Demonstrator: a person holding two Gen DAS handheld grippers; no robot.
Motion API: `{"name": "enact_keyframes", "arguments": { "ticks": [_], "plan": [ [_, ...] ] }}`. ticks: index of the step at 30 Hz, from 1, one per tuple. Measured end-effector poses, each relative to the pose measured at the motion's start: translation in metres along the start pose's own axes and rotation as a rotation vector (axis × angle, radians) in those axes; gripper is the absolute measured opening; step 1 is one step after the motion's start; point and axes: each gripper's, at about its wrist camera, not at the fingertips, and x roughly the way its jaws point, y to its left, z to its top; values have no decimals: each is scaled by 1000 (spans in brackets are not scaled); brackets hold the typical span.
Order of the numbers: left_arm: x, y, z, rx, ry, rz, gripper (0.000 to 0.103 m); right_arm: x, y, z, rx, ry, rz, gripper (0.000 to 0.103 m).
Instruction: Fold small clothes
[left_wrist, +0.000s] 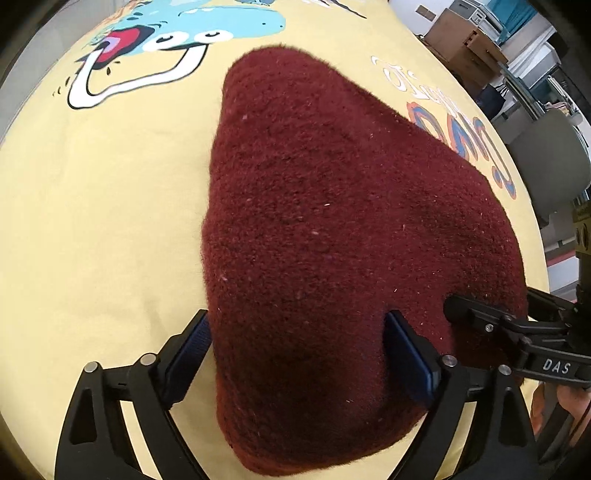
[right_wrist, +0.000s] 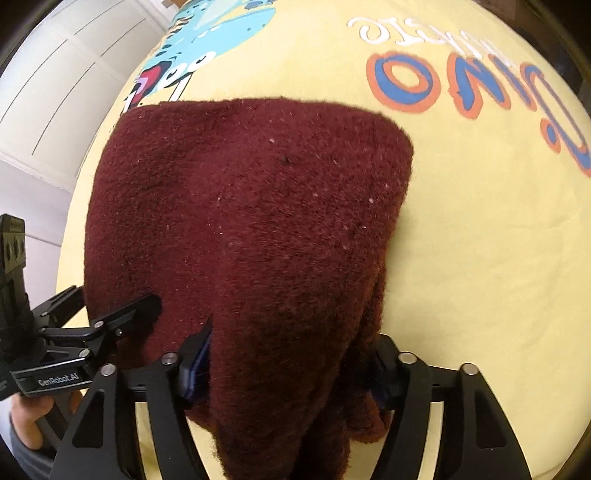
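Both grippers straddle maroon fleece (left_wrist: 332, 221); yellow cartoon-printed cloth (left_wrist: 110, 184) beneath.

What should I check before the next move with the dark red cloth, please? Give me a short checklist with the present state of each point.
1. Left tool has the dark red cloth between its fingers: ok.
2. Right tool has the cloth between its fingers: ok.
3. Both tools hold firmly, pads pressed on the fabric: cannot tell, the jaws stand wide apart.
4. Far edge of the cloth lies flat on the yellow printed sheet: ok.
5. The two tools are apart, not touching: ok.
6. Edges line up under the right tool: not ok, bunched fabric hangs at the right side.
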Motion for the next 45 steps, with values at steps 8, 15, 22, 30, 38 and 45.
{"name": "enact_keyframes", "arguments": {
  "ticks": [8,15,22,30,38,45],
  "plan": [
    [-34,-10,-5,5,-67,66,102,-36,8,-10,-49,-109,-68,83],
    [-34,-20,-16,13,-102,104,102,-48,10,-35,-62,-196,-124,103],
    [-16,-11,-24,38,-97,170,102,-39,-14,-45,-41,-201,-166,103],
    [7,-3,-28,63,-98,158,103,-19,-46,-49,-22,-186,-147,102],
    [7,-2,-30,71,-128,151,103,-11,-57,-55,17,-209,-102,102],
    [-30,-10,-35,76,-174,183,102,-55,-40,-65,6,-293,-95,102]
  ]
}}
